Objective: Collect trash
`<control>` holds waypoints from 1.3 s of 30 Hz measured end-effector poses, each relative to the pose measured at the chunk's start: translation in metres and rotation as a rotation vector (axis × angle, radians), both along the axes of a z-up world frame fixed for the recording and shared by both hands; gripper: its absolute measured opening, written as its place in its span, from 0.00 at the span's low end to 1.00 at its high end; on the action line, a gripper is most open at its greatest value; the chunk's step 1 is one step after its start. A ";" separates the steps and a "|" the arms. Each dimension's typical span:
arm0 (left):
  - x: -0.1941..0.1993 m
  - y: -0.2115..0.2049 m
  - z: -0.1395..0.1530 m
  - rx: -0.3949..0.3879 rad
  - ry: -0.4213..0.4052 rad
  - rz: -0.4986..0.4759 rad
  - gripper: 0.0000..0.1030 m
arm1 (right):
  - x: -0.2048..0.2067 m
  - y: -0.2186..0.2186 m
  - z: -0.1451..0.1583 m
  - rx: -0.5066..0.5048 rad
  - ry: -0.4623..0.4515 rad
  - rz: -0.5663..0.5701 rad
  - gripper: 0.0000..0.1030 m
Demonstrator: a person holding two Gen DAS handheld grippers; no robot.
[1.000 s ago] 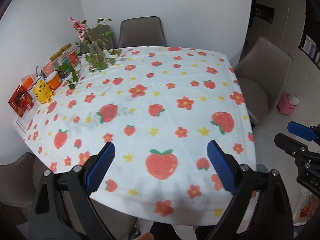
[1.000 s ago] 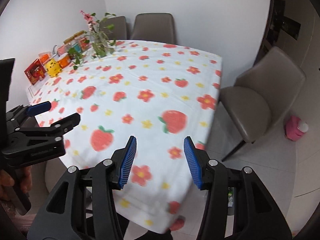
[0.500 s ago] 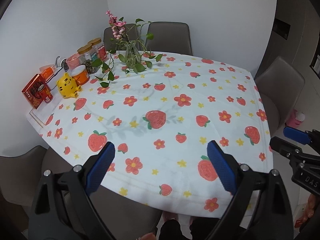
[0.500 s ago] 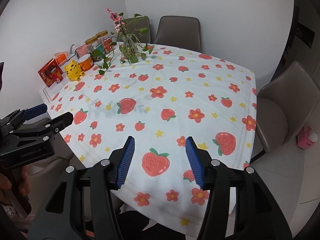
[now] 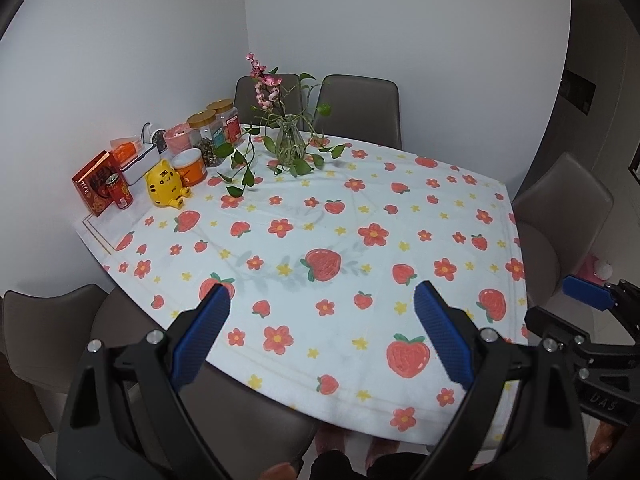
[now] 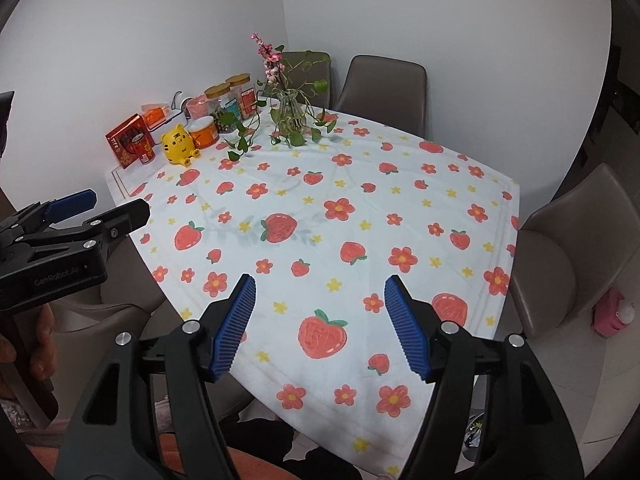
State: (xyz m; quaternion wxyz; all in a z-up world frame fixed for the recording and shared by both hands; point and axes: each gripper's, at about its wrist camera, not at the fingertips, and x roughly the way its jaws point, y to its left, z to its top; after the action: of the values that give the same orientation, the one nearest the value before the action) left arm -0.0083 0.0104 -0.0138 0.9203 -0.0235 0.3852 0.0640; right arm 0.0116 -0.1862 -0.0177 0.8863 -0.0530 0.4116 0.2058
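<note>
Both hand-held grippers, left (image 5: pixel 320 334) and right (image 6: pixel 320 326), are hanging released and empty above the surface (image 5: pixel 400 416), the right's jaws having just been widening; no trash is showing, only keepsakes like the red can (image 5: pixel 119 192) crowding the far corner

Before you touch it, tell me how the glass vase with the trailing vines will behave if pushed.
The glass vase looks narrow and stands upright with tall stems above, so it could tip easily. Being clear glass, it is probably fragile and slippery. Its vines sprawl over the tablecloth and would likely drag along.
</note>
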 end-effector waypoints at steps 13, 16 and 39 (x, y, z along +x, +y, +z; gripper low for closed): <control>-0.012 -0.008 0.003 0.006 0.006 -0.010 0.90 | -0.008 -0.005 0.006 0.025 -0.006 0.000 0.77; -0.012 -0.007 0.004 0.005 0.005 -0.010 0.90 | -0.010 -0.003 0.008 0.022 -0.014 0.009 0.77; -0.014 -0.005 0.003 0.004 0.006 0.001 0.90 | -0.014 0.004 0.010 0.023 -0.023 0.010 0.78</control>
State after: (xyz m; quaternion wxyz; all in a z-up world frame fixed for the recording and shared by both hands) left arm -0.0226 0.0050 -0.0112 0.9192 -0.0218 0.3877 0.0652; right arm -0.0023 -0.1827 -0.0081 0.8904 -0.0476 0.3986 0.2144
